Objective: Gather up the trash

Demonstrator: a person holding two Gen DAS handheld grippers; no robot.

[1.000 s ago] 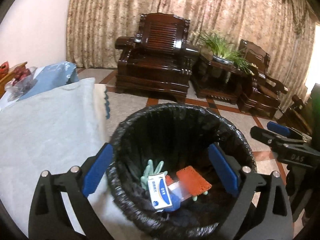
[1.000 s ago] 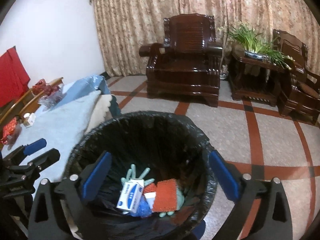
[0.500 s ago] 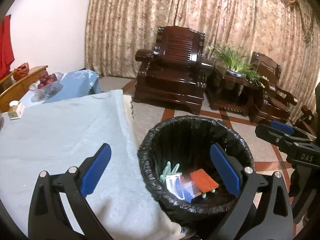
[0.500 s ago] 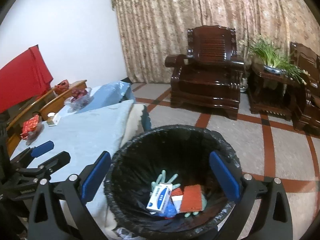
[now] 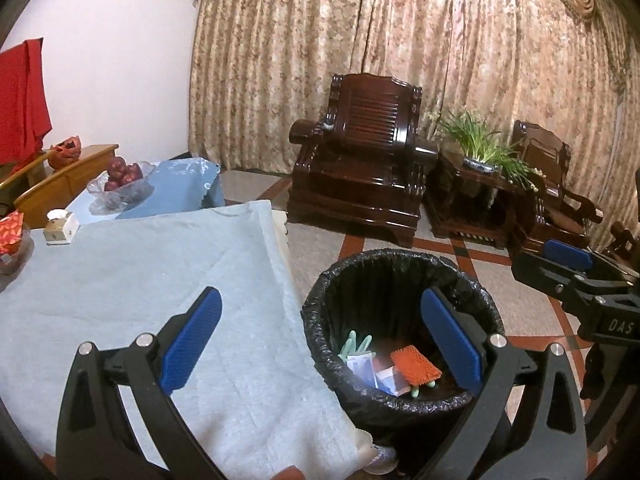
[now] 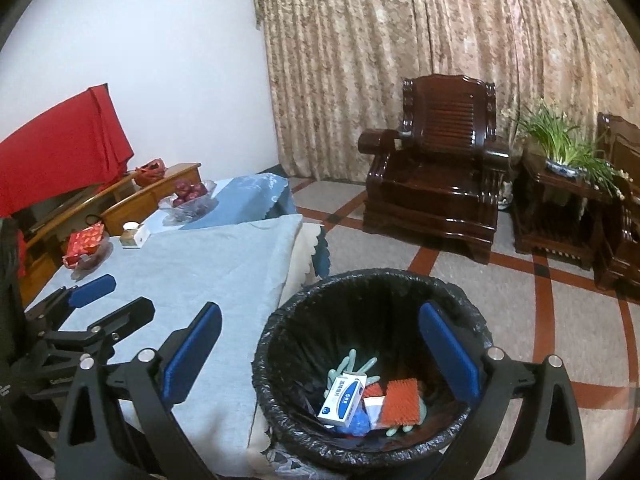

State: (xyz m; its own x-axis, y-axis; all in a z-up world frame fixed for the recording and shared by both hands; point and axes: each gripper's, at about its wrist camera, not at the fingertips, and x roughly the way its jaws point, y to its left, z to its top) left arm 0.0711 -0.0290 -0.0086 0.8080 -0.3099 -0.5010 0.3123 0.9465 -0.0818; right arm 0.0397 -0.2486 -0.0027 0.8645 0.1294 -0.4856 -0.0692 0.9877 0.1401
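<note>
right wrist view: black-lined bin (image 6: 360,288) holds green gloves (image 6: 352,364), a box (white-blue); both tools (image 6: 320,356) gape empty.

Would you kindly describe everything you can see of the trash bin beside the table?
The trash bin is round and lined with a crinkly black plastic bag folded over its rim. It stands upright on the tiled floor against the light blue tablecloth. Inside lie a green glove, a white and blue box and an orange textured pad, well below the rim.
</note>
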